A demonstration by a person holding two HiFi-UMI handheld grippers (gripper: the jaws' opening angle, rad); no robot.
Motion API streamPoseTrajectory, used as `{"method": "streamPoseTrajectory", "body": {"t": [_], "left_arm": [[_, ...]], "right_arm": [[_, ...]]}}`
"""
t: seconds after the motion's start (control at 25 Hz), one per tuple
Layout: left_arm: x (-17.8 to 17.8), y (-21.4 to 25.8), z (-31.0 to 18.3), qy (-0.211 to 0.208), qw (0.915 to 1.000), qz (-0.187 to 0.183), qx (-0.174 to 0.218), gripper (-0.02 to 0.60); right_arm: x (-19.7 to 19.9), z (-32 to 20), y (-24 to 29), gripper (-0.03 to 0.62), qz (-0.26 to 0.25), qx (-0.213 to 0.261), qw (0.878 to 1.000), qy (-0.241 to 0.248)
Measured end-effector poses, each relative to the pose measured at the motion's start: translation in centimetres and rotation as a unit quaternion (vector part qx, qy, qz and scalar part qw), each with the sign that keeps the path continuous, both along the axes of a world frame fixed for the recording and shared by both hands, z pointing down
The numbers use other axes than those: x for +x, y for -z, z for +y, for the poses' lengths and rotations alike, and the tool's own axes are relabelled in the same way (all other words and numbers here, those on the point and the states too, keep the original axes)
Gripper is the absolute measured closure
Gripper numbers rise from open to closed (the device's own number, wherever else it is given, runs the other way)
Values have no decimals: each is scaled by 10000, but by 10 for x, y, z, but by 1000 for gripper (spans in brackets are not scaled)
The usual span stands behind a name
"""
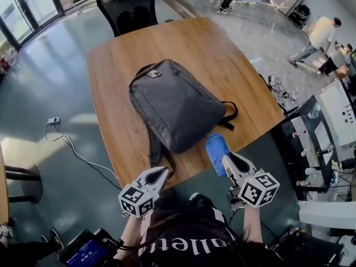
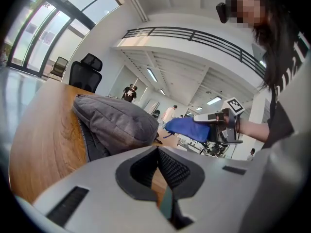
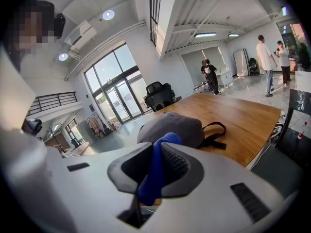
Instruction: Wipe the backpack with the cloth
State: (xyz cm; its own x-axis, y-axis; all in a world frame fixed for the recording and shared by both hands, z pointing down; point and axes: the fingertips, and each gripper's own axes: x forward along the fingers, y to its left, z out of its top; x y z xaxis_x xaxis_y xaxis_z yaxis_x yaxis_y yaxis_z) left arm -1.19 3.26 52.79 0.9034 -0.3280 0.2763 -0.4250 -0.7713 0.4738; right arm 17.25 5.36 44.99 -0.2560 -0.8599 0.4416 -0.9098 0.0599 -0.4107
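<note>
- Pinching the blue cloth (image 1: 216, 149) between its jaws, the right gripper (image 1: 228, 161) hangs over the table (image 1: 117, 65) edge, at 5 o'clock from the backpack (image 1: 175, 102).
- The left gripper (image 1: 160, 174), jaws pressed together and empty, sits at 6 o'clock.
- The backpack lies flat mid-table.

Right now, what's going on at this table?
A person is at the near edge of the wooden table with a gripper in each hand. The right gripper is shut on a blue cloth, held up close to the near end of the grey backpack, which lies flat on the table. The left gripper is shut and empty, just short of the backpack.
</note>
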Motion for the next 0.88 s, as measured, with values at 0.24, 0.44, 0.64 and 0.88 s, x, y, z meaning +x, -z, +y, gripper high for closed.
{"method": "streamPoseTrajectory", "body": {"t": [0.24, 0.44, 0.64, 0.88], "left_arm": [[15, 7, 46, 286, 9996, -16, 65, 580], [37, 10, 116, 385, 9992, -29, 44, 580], [56, 8, 175, 308, 9994, -142, 62, 580], [50, 10, 221, 207, 9990, -393, 92, 580]], "right_arm": [[11, 49, -3, 533, -37, 9, 9998, 185], [22, 109, -2, 533, -231, 81, 9991, 342], [34, 163, -13, 533, -346, 23, 9987, 368], [32, 211, -34, 533, -452, -179, 9981, 387]]}}
